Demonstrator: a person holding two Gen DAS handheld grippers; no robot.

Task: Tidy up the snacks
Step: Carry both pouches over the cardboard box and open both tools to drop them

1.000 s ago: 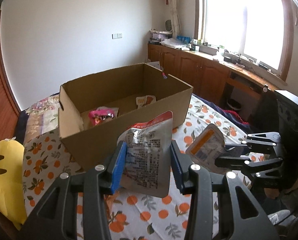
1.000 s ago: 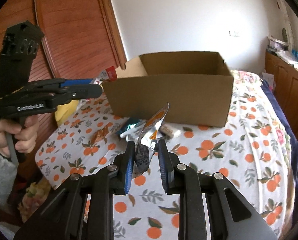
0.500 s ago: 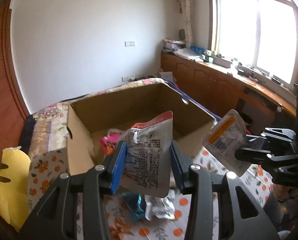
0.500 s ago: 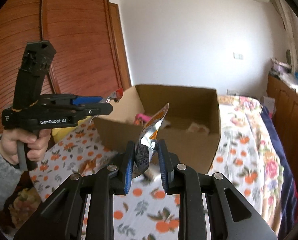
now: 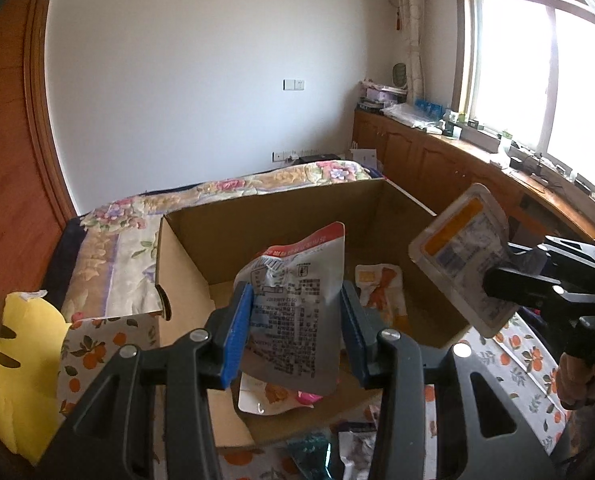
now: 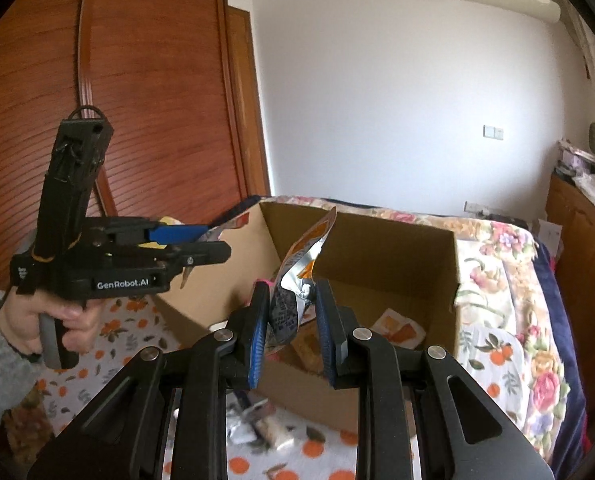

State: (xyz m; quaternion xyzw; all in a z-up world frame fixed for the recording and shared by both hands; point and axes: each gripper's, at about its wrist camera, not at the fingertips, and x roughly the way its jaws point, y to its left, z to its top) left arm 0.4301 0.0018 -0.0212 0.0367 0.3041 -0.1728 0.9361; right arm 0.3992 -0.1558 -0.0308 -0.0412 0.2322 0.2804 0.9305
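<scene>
Grippers: you hold two — your left gripper [image 5: 297, 320] and your right gripper [image 6: 289, 316], each clamped on one snack pouch.
Left pouch: the silver pouch [image 5: 297, 300] has a red top band and dense black print on its back; it stands upright between the blue pads, crumpled near the top, above the near edge of the cardboard box [image 5: 185, 272].
Right pouch: the orange-striped pouch [image 5: 463, 260] is pale with an orange bar and a small print panel; it is pinched by its lower end and tilts over the box's right edge.
Box: one, open-topped, brown, resting on the orange-print bedspread [image 6: 497, 352].
Snacks in the box: at least three — an orange-and-white packet [image 5: 379, 288] on the floor toward the far right corner, a pale packet and a pink one under the silver pouch.
Snacks outside: a few wrappers on the bedspread by the box's near edge; the count is unclear.
Left-wrist view only: the window, the wooden cabinets and one yellow cushion [image 5: 17, 360] at the bedspread's left edge.
Right-wrist view only: your left hand [image 6: 49, 320] in a grey sleeve on the handle, the wooden wardrobe doors, and the orange-striped pouch edge-on, thin and twisted.
</scene>
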